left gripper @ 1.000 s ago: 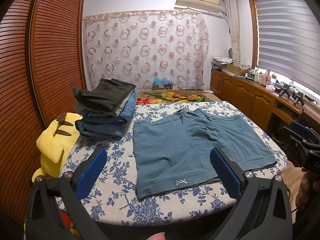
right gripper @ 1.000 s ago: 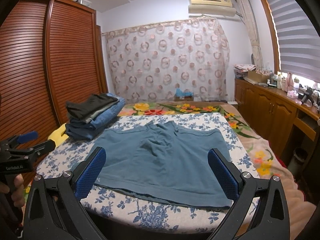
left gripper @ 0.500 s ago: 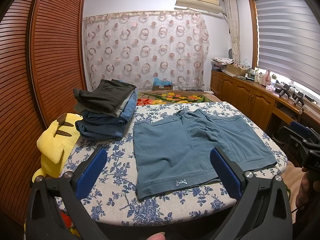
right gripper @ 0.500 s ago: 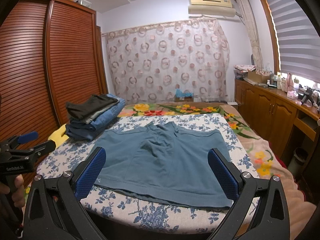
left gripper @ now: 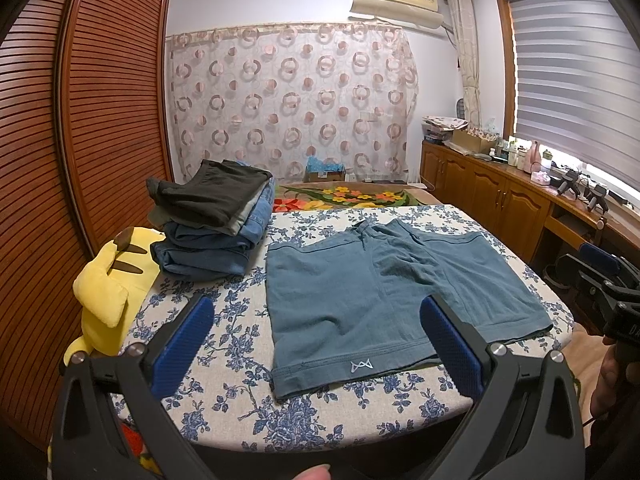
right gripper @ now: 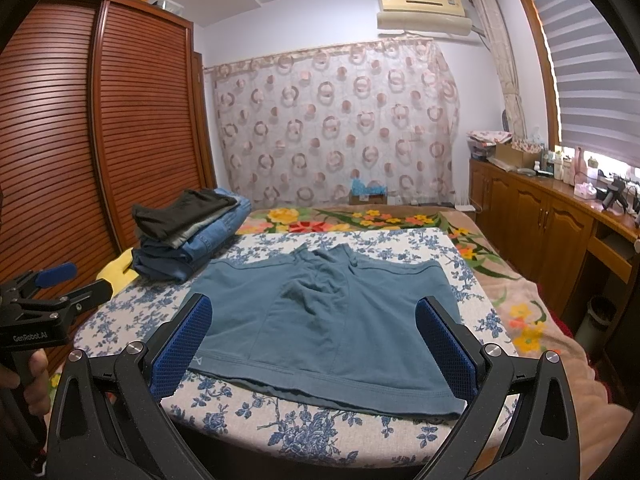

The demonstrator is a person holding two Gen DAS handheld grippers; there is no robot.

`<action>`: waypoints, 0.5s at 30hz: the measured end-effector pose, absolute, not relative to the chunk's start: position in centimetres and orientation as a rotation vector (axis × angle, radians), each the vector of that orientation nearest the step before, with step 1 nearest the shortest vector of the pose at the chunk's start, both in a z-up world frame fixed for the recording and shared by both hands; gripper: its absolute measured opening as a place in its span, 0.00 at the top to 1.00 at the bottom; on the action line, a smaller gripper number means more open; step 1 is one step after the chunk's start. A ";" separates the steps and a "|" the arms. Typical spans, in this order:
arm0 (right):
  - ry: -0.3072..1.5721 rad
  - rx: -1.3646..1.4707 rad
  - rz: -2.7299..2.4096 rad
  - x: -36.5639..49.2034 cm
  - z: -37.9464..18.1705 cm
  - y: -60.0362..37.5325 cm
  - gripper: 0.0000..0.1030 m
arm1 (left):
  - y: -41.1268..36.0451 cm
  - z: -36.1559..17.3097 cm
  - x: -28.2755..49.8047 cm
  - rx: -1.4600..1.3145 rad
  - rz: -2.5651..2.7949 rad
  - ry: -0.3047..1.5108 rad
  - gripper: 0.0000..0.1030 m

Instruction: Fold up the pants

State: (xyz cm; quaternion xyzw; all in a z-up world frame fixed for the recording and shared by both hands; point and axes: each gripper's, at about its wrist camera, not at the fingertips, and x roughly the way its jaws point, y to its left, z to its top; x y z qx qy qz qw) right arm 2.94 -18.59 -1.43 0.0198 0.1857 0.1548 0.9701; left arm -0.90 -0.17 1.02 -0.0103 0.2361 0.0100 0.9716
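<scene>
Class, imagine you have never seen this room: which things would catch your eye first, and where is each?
The blue shorts lie spread flat in the middle of the flowered table, hems toward the cameras. Behind them on the left sits a stack of folded clothes, with a yellow plush toy beside it at the table's left edge. Both the left gripper and the right gripper are open, short of the near hem.

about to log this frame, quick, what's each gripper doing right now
Left gripper: open, holding nothing, short of the blue shorts.
Right gripper: open, holding nothing, also clear of the shorts.
</scene>
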 end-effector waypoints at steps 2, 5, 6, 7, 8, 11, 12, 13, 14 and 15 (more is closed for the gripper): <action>0.374 0.040 0.312 2.9 -1.4 -18.6 0.00 | -0.2 1.0 -0.9 -0.021 0.020 0.476 0.00; 0.375 0.039 0.313 2.9 -1.4 -18.6 0.00 | -0.2 1.0 -0.9 -0.021 0.020 0.476 0.00; 0.374 0.039 0.312 2.9 -1.4 -18.6 0.00 | -0.2 1.0 -0.9 -0.021 0.020 0.476 0.00; 0.374 0.040 0.313 2.9 -1.4 -18.6 0.00 | -0.2 1.0 -0.9 -0.021 0.020 0.476 0.00; 0.374 0.040 0.313 2.9 -1.4 -18.6 0.00 | -0.2 1.0 -0.9 -0.021 0.020 0.476 0.00; 0.374 0.040 0.313 2.9 -1.5 -18.6 0.00 | -0.2 1.0 -0.9 -0.022 0.020 0.477 0.00; 0.374 0.040 0.313 2.9 -1.5 -18.6 0.00 | -0.2 1.0 -0.9 -0.022 0.019 0.476 0.00; 0.374 0.039 0.313 2.9 -1.5 -18.6 0.00 | -0.2 1.0 -0.9 -0.021 0.019 0.477 0.00; 0.375 0.039 0.313 2.9 -1.5 -18.6 0.00 | -0.3 1.0 -0.8 -0.023 0.018 0.481 0.00; 0.376 0.037 0.314 2.9 -1.4 -18.5 0.00 | -0.3 1.0 -0.8 -0.024 0.018 0.484 0.00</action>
